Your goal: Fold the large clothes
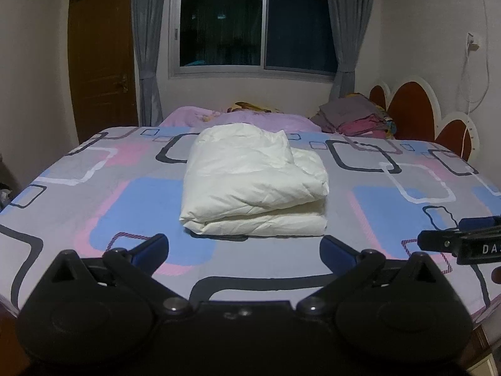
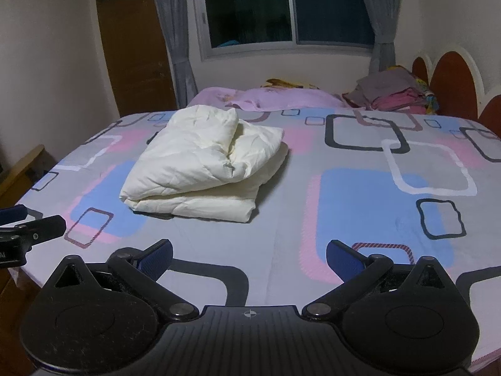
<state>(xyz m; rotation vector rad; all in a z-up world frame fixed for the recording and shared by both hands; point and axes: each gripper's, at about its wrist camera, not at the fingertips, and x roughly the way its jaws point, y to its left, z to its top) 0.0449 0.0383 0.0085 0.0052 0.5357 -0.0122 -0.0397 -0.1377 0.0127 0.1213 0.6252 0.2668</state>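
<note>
A white padded garment [image 1: 250,181] lies folded into a thick bundle on the patterned bed [image 1: 94,188]. In the right wrist view the same bundle [image 2: 203,166] sits left of centre. My left gripper [image 1: 244,247] hangs over the bed's near edge, short of the bundle, open wide with nothing between its blue pads. My right gripper [image 2: 250,257] stands open too, empty, to the right of the bundle and nearer than it. One finger of each gripper shows at the edge of the other's view: the right gripper [image 1: 463,241] and the left gripper [image 2: 28,228].
A stack of folded clothes [image 1: 357,116] rests at the far right by the red headboard [image 1: 413,106]. A pink pillow [image 1: 238,117] lies along the far side. A window [image 1: 250,25], grey curtains and a brown door [image 1: 100,62] stand behind.
</note>
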